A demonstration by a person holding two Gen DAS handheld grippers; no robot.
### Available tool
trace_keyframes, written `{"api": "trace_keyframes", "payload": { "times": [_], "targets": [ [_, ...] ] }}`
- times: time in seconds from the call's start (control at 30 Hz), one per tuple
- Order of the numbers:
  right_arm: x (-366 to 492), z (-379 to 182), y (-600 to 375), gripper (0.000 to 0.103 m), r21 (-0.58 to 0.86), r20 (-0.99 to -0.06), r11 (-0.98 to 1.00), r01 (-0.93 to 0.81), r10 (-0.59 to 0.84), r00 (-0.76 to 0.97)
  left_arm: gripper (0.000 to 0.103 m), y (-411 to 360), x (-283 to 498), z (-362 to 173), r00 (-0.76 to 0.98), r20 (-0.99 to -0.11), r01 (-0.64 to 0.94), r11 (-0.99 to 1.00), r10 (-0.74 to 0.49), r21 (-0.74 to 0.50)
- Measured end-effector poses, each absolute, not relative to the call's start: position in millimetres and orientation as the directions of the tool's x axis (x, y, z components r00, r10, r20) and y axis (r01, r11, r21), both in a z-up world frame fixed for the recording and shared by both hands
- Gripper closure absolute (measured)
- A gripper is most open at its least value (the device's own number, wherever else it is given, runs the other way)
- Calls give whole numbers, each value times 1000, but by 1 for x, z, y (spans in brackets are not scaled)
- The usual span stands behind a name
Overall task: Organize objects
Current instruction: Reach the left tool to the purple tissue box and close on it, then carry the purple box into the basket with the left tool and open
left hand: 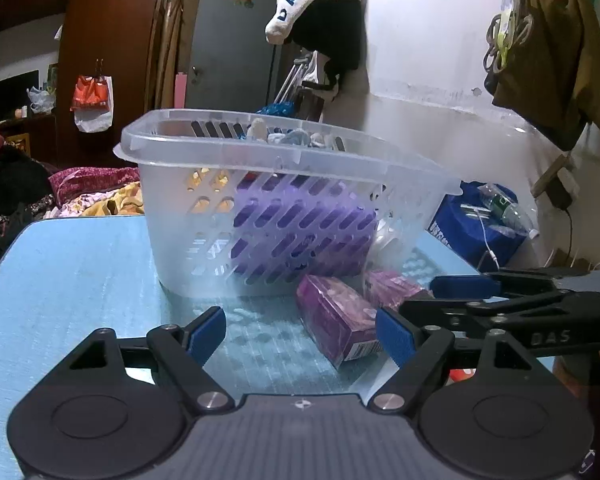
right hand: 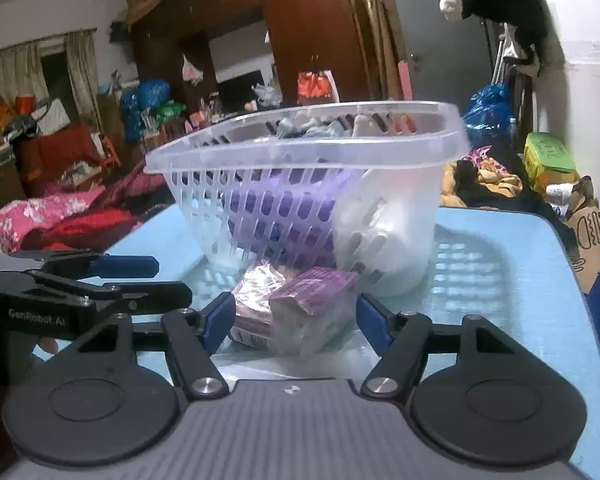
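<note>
Both jaws stand wide apart, gripping nothing. The right hand-held gripper (right hand: 296,316) brackets two purple plastic-wrapped boxes (right hand: 300,304) on the light-blue surface (right hand: 500,300), just before the clear slotted plastic basket (right hand: 300,184). The left hand-held gripper (left hand: 300,330) hovers beside them.

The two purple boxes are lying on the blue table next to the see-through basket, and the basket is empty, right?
Not empty. The basket already holds a big purple box, as the right wrist view shows. The two purple boxes do lie on the blue table beside it.
</note>
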State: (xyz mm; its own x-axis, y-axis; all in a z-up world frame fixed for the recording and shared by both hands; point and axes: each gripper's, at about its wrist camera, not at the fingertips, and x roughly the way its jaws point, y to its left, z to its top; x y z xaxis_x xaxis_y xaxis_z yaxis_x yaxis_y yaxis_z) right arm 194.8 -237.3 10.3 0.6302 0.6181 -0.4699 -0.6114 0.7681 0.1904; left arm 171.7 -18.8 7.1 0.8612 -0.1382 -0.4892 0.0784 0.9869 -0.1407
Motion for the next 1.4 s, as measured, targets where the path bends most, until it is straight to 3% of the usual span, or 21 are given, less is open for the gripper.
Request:
{"api": "trace_keyframes", "payload": {
  "times": [0.13, 0.2, 0.27, 0.93, 1.03, 1.1, 1.2, 1.4],
  "targets": [
    [198, 7, -231, 41, 168, -498, 777, -606, 598, 628, 18, -27, 176, 4, 855, -502, 79, 989, -130, -121],
    [199, 7, -228, 47, 149, -511, 786, -600, 581, 633, 18, -32, 179, 3, 853, -506, 81, 990, -129, -116],
    [199, 6, -228, 59, 114, -523, 795, -596, 558, 644, 18, -37, 182, 3, 852, -507, 81, 989, -131, -120],
    [195, 18, -309, 61, 189, -399, 822, -538, 565, 722, 19, -101, 212, -14, 819, -573, 52, 999, -36, 12],
    [195, 19, -312, 61, 199, -386, 819, -539, 571, 725, 27, -108, 212, -16, 826, -564, 37, 999, -9, 39],
    [192, 19, -313, 61, 201, -378, 817, -540, 574, 727, 47, -111, 211, -17, 831, -557, 26, 998, 10, 57],
    [188, 20, -315, 61, 201, -366, 814, -545, 579, 729, 52, -111, 206, -15, 850, -526, 27, 998, 8, 58],
    [172, 25, -317, 61, 188, -320, 803, -566, 595, 738, 53, -108, 176, 2, 917, -398, 45, 997, -14, 70]
  ]
}}
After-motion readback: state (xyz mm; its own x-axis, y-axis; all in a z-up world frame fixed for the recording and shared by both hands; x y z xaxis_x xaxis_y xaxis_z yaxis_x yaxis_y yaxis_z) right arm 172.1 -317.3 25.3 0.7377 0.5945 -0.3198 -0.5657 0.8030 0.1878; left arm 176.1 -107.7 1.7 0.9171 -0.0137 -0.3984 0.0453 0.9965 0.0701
